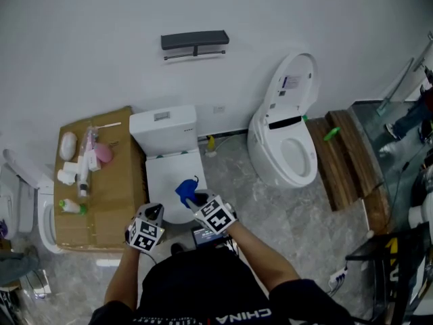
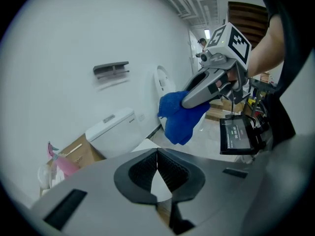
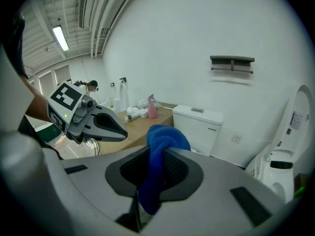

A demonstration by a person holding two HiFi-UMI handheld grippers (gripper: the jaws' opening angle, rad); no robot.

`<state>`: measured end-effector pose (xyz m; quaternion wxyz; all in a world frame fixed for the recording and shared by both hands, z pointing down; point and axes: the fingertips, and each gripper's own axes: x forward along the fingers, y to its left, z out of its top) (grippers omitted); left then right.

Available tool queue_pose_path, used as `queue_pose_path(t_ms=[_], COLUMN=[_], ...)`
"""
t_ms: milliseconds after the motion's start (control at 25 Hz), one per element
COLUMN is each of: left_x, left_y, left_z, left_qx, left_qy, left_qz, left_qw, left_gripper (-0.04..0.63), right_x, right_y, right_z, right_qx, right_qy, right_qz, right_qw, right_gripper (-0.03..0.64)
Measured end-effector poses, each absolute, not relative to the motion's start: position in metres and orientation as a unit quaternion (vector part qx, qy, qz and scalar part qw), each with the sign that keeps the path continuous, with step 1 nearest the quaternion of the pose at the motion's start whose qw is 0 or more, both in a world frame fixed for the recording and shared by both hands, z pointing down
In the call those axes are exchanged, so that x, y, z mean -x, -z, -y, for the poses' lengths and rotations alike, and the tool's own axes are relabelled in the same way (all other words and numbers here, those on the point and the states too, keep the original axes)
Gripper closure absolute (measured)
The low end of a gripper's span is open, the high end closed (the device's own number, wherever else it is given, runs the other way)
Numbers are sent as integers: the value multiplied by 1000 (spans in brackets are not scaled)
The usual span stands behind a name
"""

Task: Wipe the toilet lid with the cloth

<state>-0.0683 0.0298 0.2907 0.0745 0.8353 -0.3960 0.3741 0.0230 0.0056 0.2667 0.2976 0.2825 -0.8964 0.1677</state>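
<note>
Cloth (image 3: 160,144), a blue one, is hanging bunched from the right gripper (image 2: 189,100), whose jaws are clamping on a fold of it, so that part is bulging above them and the rest is drooping below. In the head view it is sitting over the front half of the toilet lid (image 1: 164,176), which is lying closed on the nearer toilet, just below the white cistern (image 1: 162,128). The left gripper view is showing the cloth dangling in the air, so it is probably not pressing on the lid yet (contact is hard to judge from above). The left gripper (image 2: 157,165) is hovering beside the bowl with its jaws fully together and nothing between them.

I am reading this as the approach before the first stroke: cloth gripped, wiping not yet begun. The next move is calling for the right gripper to lower until the hanging part is lying flat on the lid, then sweep across it with light pressure while keeping the grip tight, since the bundle could slip out. The second toilet (image 1: 287,133), with its lid raised against the wall, and the cardboard box (image 1: 101,212) of bottles are standing well apart from the work.
</note>
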Motion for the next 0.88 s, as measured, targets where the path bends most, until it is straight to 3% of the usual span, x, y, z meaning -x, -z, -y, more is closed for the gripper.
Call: queue_pose_path(t_ms=[880], left_x=[65], left_y=[-378], left_z=[-80], left_qx=[-801], left_qy=[-400], left_qz=[398], left_qw=[202], left_gripper=[584], right_x=[-25], right_y=[-370], right_z=[-32], right_qx=[-215], right_qy=[-248], right_qz=[869], right_qw=[369], right_gripper=[560])
